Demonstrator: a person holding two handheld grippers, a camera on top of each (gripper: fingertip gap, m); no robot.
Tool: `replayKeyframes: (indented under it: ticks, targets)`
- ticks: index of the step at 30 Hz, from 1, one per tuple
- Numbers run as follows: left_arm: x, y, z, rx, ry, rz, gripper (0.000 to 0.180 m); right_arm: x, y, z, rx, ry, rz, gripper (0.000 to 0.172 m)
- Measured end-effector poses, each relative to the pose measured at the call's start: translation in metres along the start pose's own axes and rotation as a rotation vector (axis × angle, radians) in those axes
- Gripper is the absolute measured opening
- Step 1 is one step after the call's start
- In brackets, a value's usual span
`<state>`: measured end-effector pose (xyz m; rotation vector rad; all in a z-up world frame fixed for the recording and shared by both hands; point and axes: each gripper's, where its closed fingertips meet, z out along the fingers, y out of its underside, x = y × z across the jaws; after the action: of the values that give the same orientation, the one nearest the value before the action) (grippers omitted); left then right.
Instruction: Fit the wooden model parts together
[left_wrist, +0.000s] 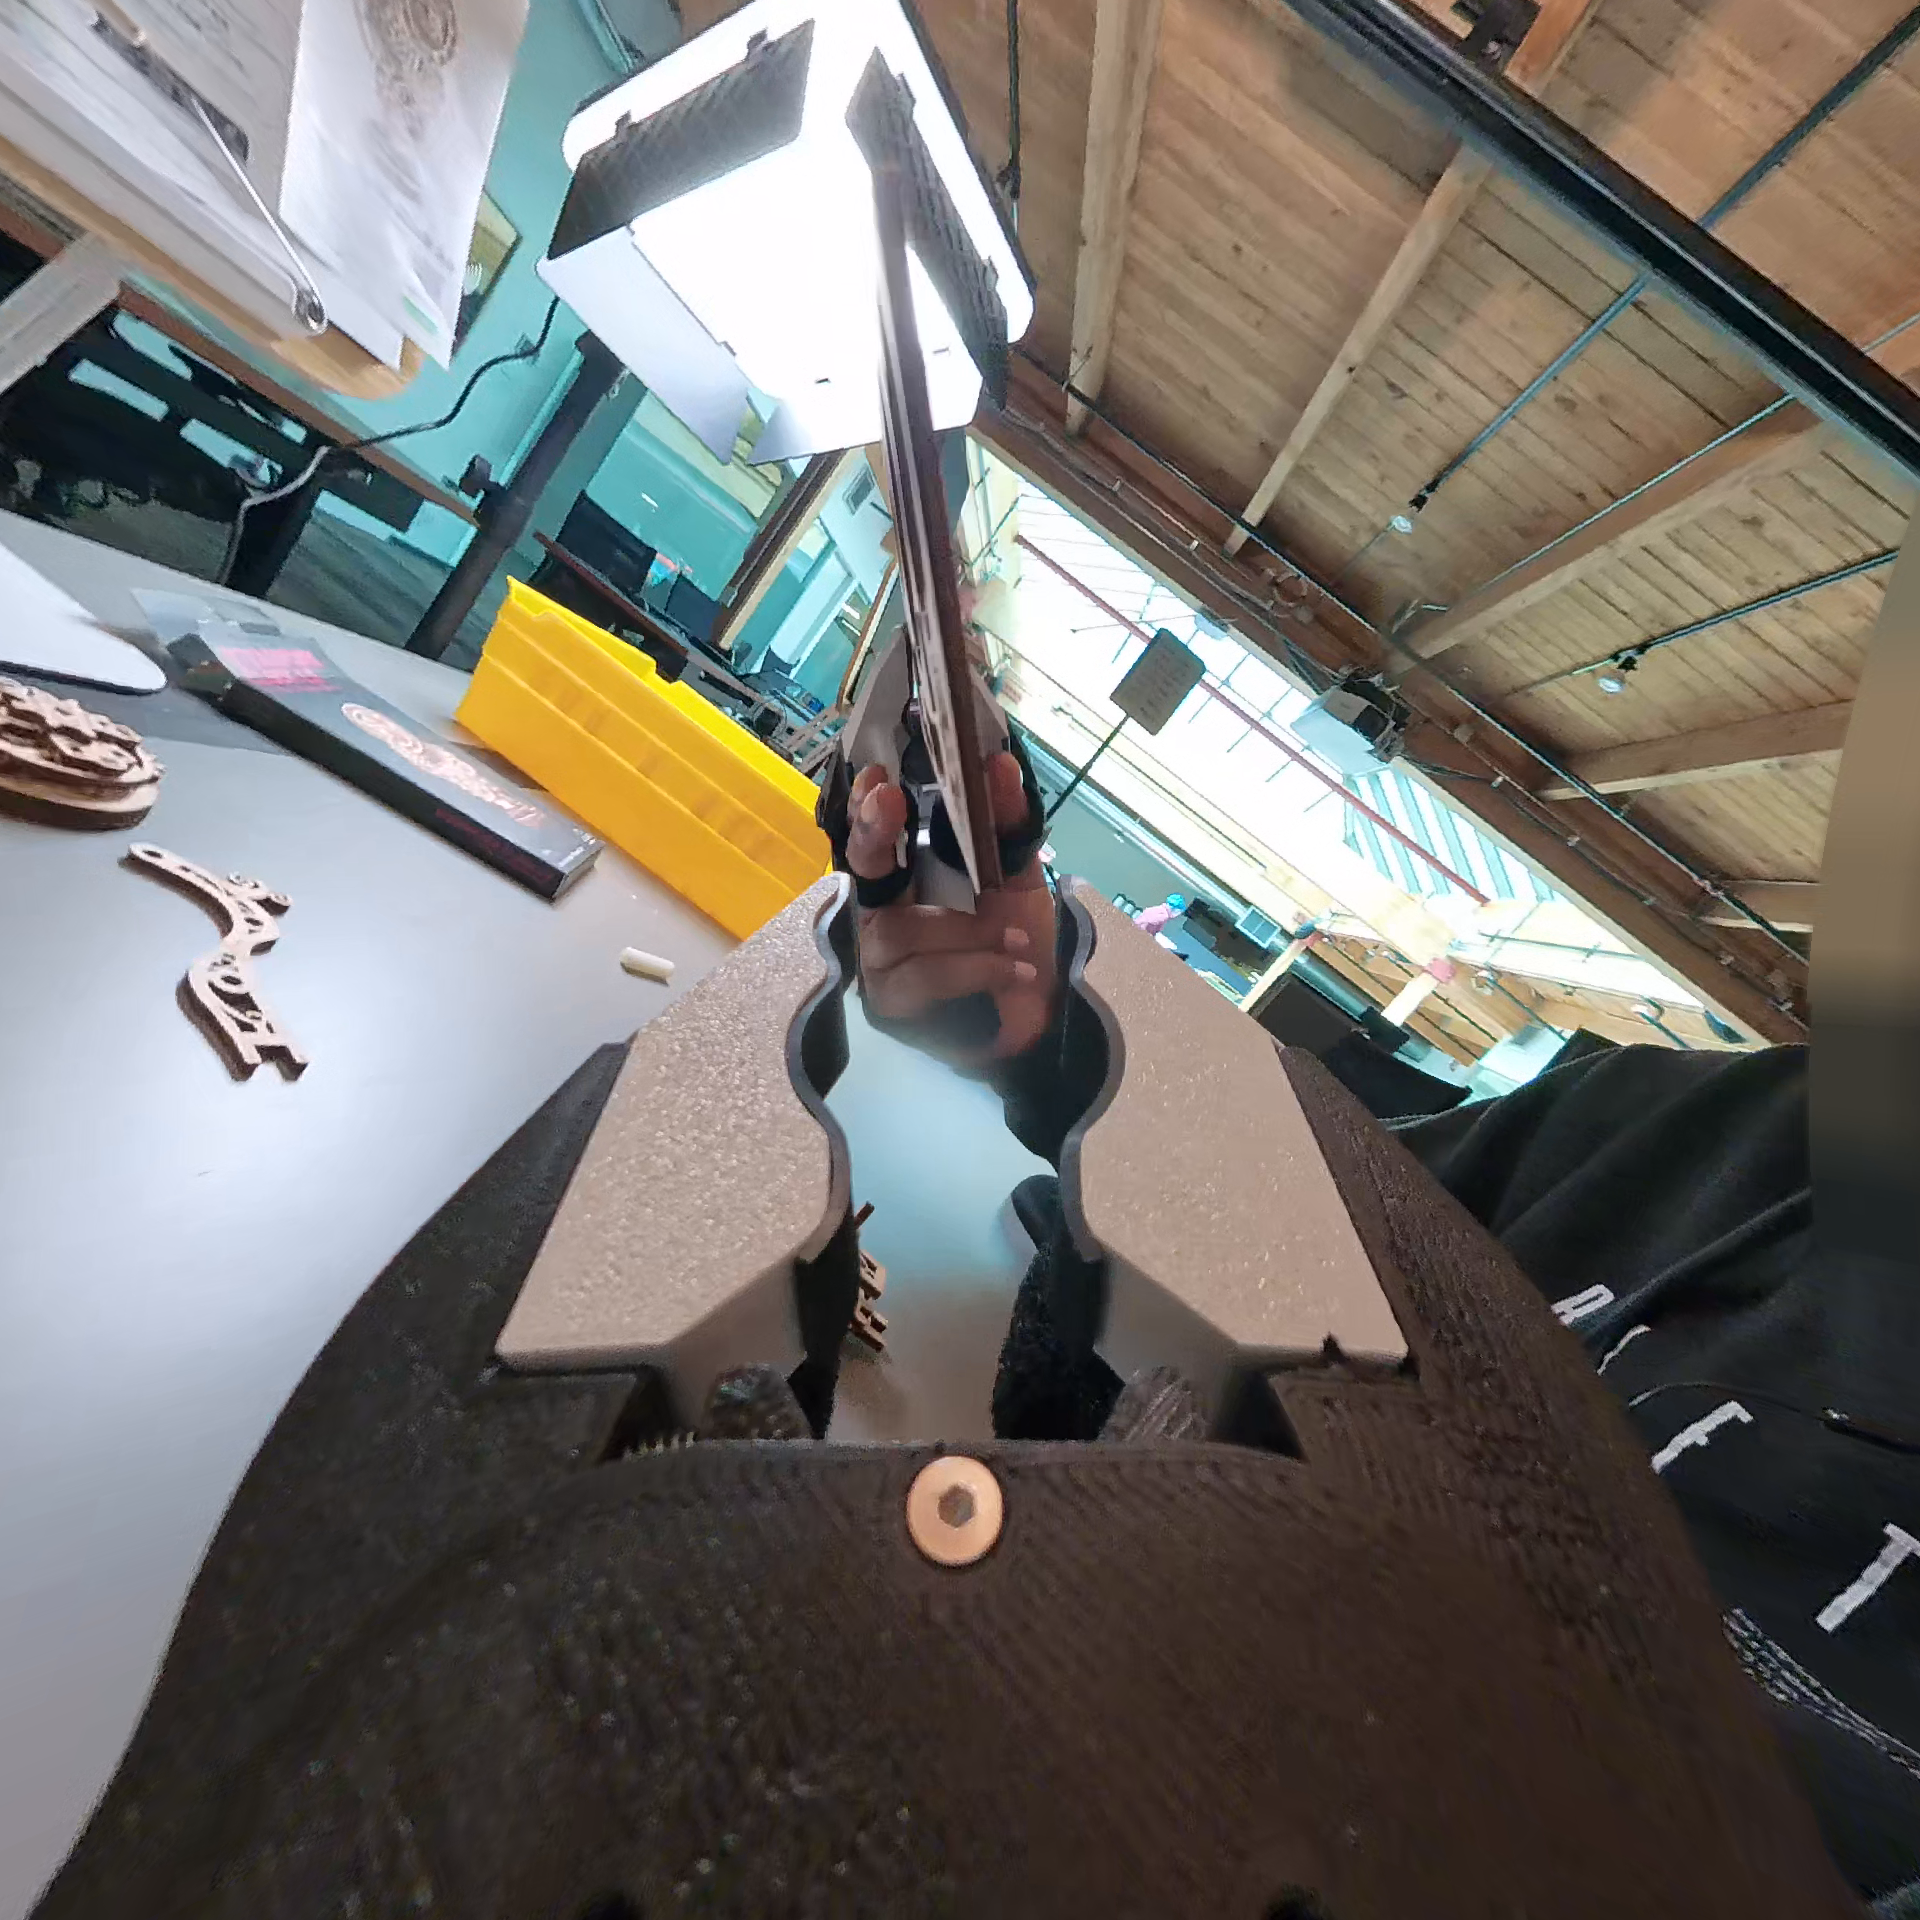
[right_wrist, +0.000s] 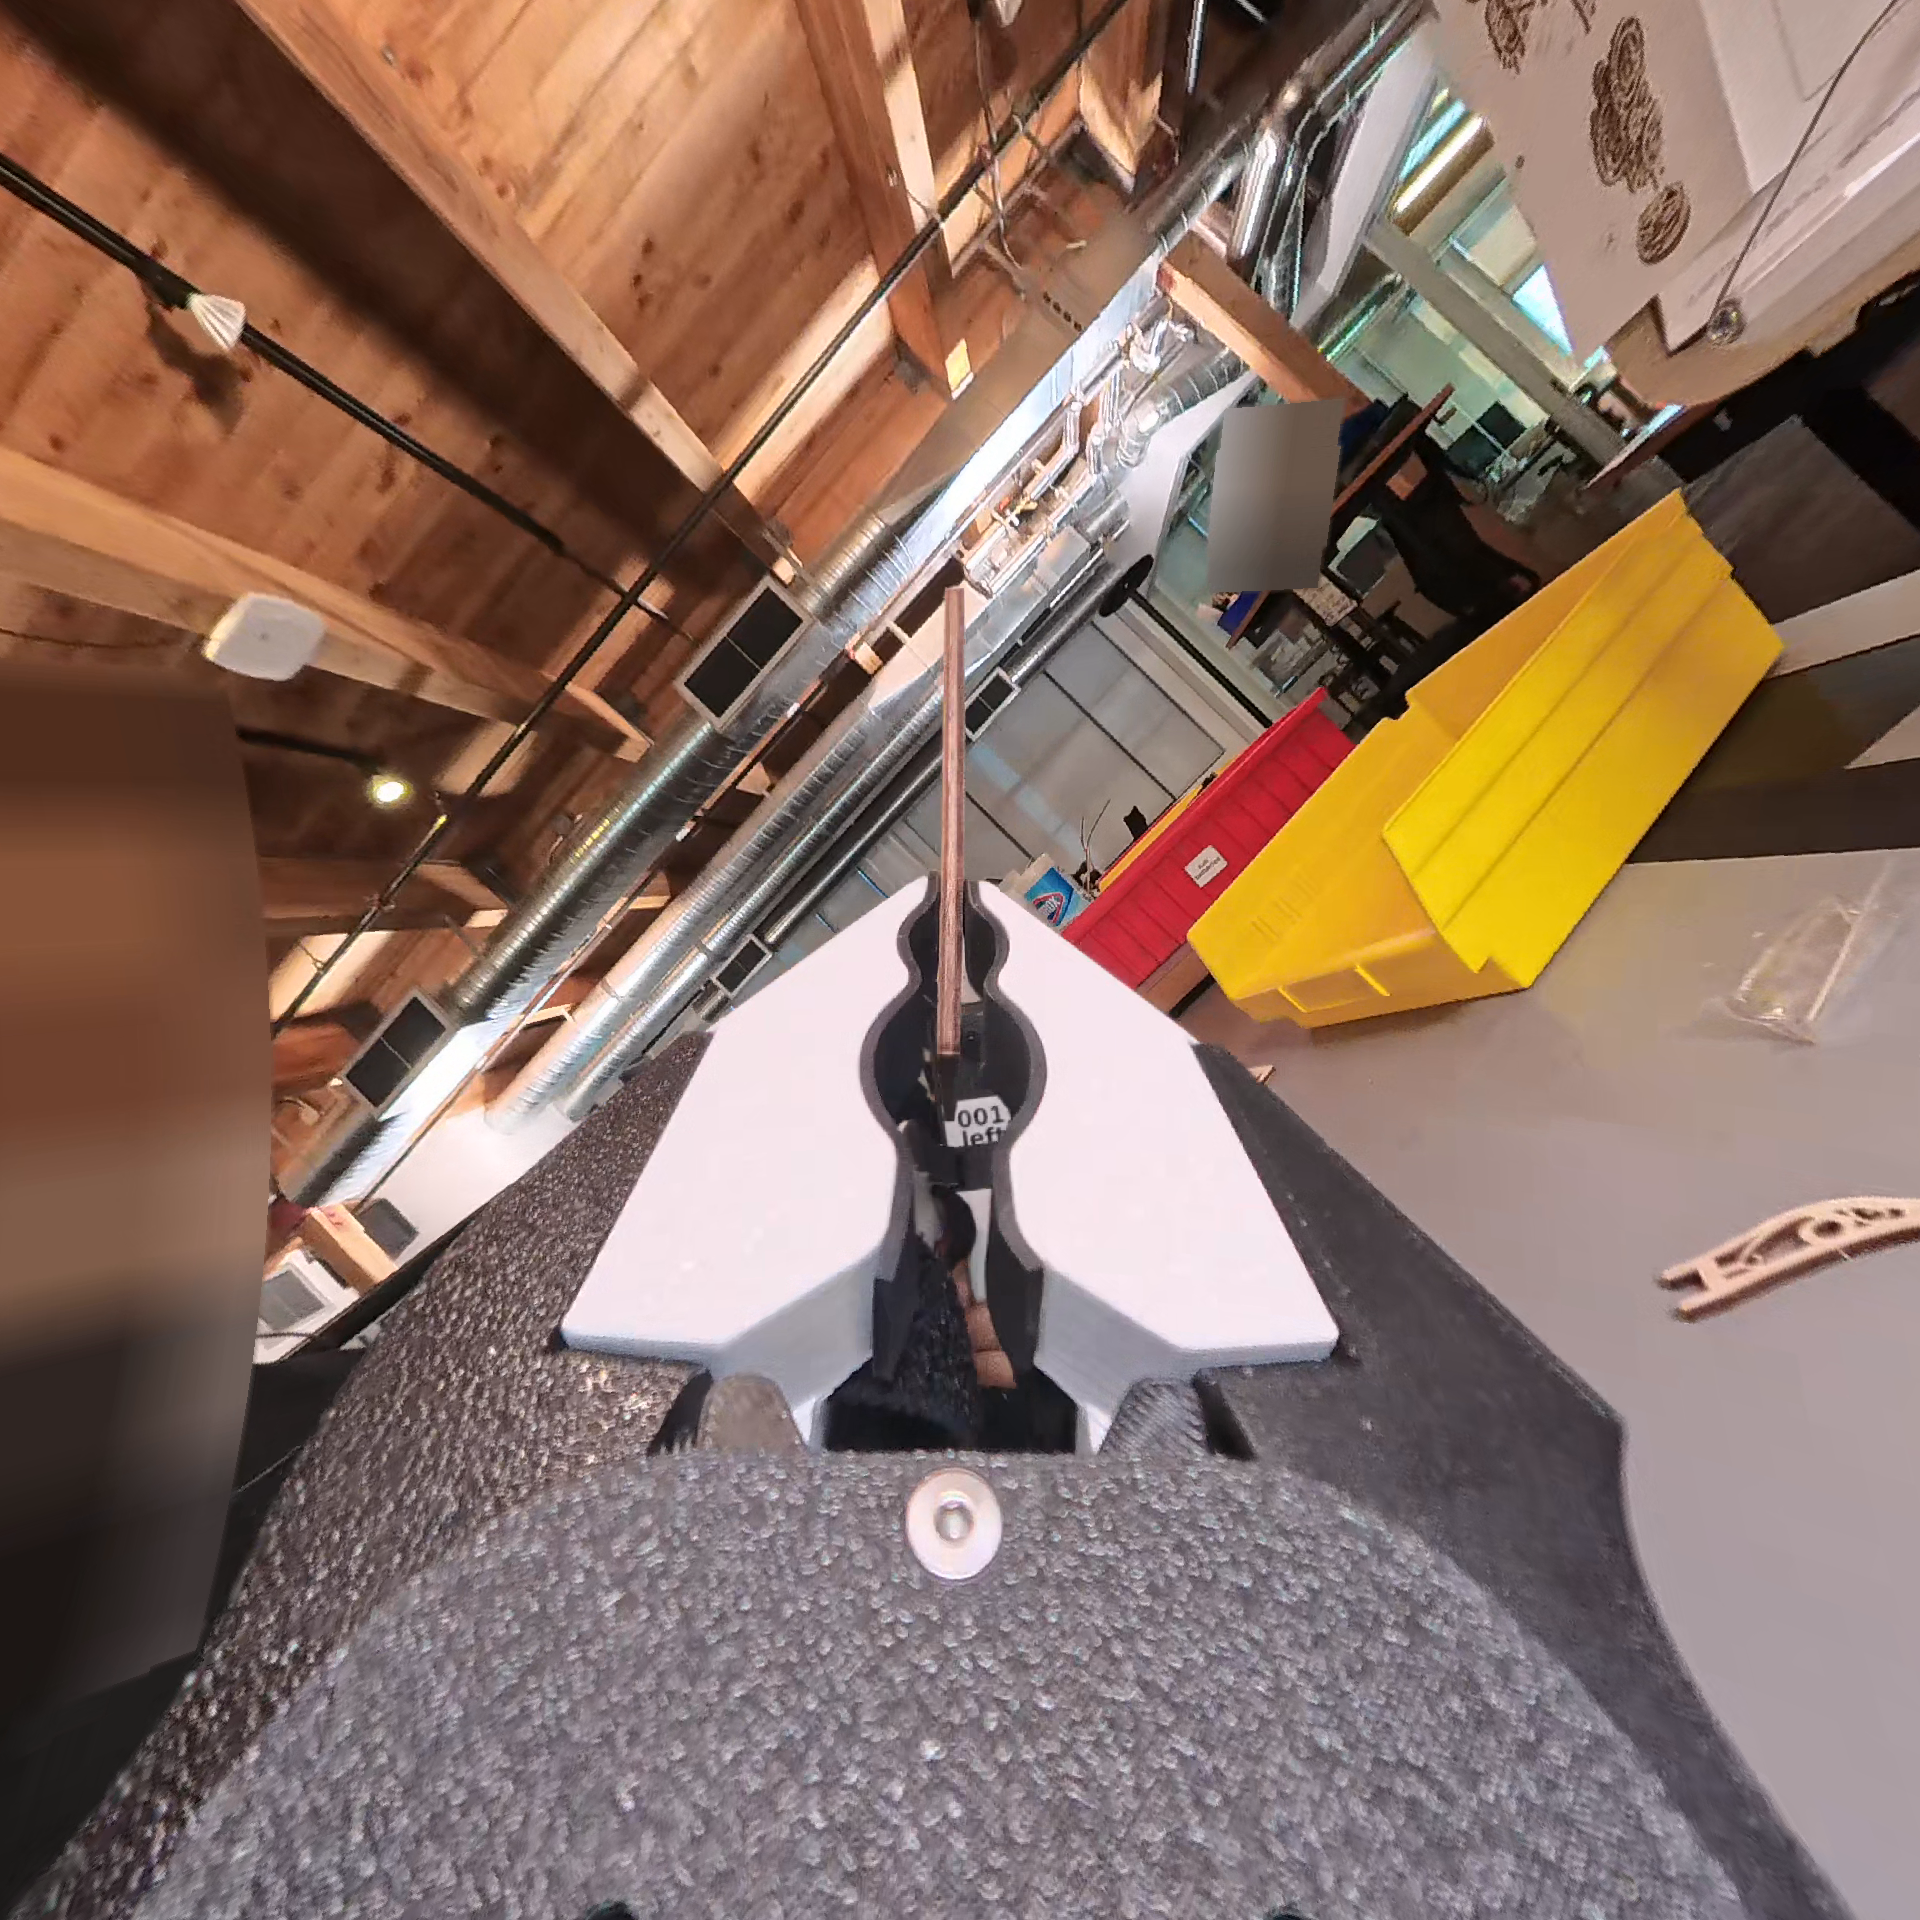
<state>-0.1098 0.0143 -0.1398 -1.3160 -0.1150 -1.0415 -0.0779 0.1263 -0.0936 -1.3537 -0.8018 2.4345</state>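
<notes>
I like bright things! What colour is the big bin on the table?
The bin is yellow, clearest in the right wrist view.

Bright daylight — the lamp panel (left_wrist: 790, 239) glares white, windows (left_wrist: 1247, 727) blow out; wide-angle bending, blurred edges.

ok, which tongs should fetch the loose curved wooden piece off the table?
Left. The left tongs are open and empty; the curved piece lies close by. The right tongs are clamped on a thin wooden panel.

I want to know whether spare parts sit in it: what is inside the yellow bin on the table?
The right wrist view looks into the yellow bin from its open side: only bare yellow walls and ledges show, no parts. Its floor near the front wall is hidden, so something small could lie there.
</notes>
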Motion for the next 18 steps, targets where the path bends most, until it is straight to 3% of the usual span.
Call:
replayKeyframes:
  ticks: [2,6,13,18]
  targets:
    - [0.001,-0.003,-0.001,0.011,-0.010,0.030,0.030,-0.001,0.003,0.003,0.019,0.003,-0.001,0.002]
    - [-0.001,-0.021,-0.011,0.094,-0.044,0.068,0.004,0.004,0.025,0.011,-0.052,0.044,-0.056,0.002]
    - [-0.003,-0.035,-0.024,0.075,-0.044,0.051,0.000,0.002,0.041,0.012,-0.219,0.065,-0.208,0.004]
    - [0.004,-0.031,-0.026,0.006,0.005,0.024,0.001,-0.008,0.021,-0.001,-0.296,0.083,-0.367,0.026]
